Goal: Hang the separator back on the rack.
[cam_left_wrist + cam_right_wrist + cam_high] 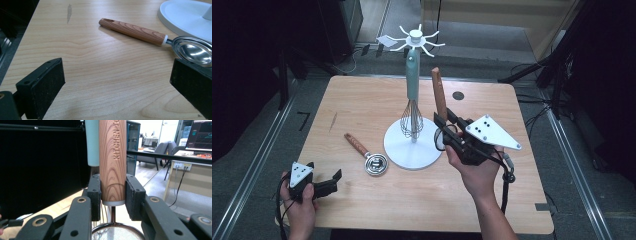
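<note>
While fingers (113, 195) clamp the strainer (113, 157), mesh (cropped) blurs.

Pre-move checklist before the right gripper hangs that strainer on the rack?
1. Grip on strainer: right gripper jaws pressed on both sides of the wooden handle, just above its white collar. ok.
2. Handle upright between the jaws: ok.
3. Hanging hole at the handle tip: cannot tell.
4. Free hooks on the rack: several bare white hooks at the top. ok.
5. Whisk hangs close beside the strainer; contact risk when lifting. not ok.
6. Left gripper open, low at the table's near edge, apart from the measuring spoon: ok.
</note>
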`<move>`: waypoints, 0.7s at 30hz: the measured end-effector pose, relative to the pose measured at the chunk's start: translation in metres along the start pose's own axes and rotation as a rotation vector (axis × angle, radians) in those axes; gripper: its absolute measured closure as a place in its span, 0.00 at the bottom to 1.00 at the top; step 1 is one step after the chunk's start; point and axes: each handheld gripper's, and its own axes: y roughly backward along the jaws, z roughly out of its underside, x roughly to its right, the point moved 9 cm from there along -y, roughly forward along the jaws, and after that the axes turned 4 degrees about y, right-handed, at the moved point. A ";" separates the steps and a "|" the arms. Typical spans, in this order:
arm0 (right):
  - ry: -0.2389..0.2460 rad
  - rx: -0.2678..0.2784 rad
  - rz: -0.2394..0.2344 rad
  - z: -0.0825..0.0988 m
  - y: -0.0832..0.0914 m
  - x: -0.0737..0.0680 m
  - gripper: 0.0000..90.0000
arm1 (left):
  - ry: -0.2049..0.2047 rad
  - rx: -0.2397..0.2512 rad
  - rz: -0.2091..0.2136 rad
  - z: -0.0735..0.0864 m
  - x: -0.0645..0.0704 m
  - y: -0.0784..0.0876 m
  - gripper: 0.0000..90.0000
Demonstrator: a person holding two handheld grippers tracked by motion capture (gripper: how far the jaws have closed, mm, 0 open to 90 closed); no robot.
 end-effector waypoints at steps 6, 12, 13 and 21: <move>-0.003 0.020 0.006 -0.006 -0.002 0.001 0.78 | 0.009 0.008 0.006 0.000 0.000 0.002 0.00; -0.003 0.036 0.010 -0.010 -0.005 0.000 0.78 | 0.012 0.009 0.013 0.001 0.000 0.002 0.00; -0.003 0.038 0.015 -0.010 -0.005 0.001 0.78 | 0.010 0.005 0.011 0.001 0.000 0.002 0.00; -0.018 0.054 0.027 -0.014 -0.008 0.002 0.78 | 0.003 -0.001 0.012 0.001 0.001 0.002 0.00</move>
